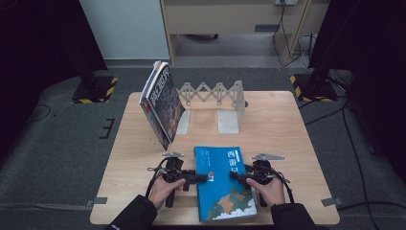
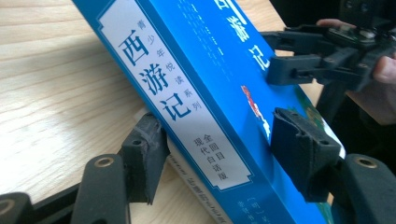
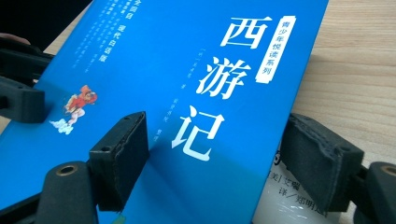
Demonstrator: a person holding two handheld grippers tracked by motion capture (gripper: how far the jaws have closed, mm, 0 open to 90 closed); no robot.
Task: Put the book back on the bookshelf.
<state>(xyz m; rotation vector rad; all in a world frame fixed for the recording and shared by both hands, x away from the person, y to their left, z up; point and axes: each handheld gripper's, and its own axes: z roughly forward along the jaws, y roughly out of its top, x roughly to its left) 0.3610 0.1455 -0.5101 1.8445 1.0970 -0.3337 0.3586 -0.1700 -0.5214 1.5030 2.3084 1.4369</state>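
A blue book [image 1: 222, 182] with white Chinese title characters lies flat near the table's front edge. It rests on a second, white-edged book [image 3: 280, 196]. My left gripper [image 1: 203, 177] reaches in from the left, its jaws either side of the blue book's spine [image 2: 187, 107]. One pad touches the spine's lower edge and the other hovers just over the cover. My right gripper [image 1: 234, 175] comes in from the right and is shut on the blue book [image 3: 187, 70], one pad on the cover and one at the lower edge. Each gripper view also shows the other gripper across the book.
Two books [image 1: 162, 103] stand leaning at the back left of the wooden table [image 1: 273, 124]. Beside them stands a grey extendable bookend rack [image 1: 215, 96]. Bare tabletop lies between the rack and the blue book. A hand holds each gripper at the front edge.
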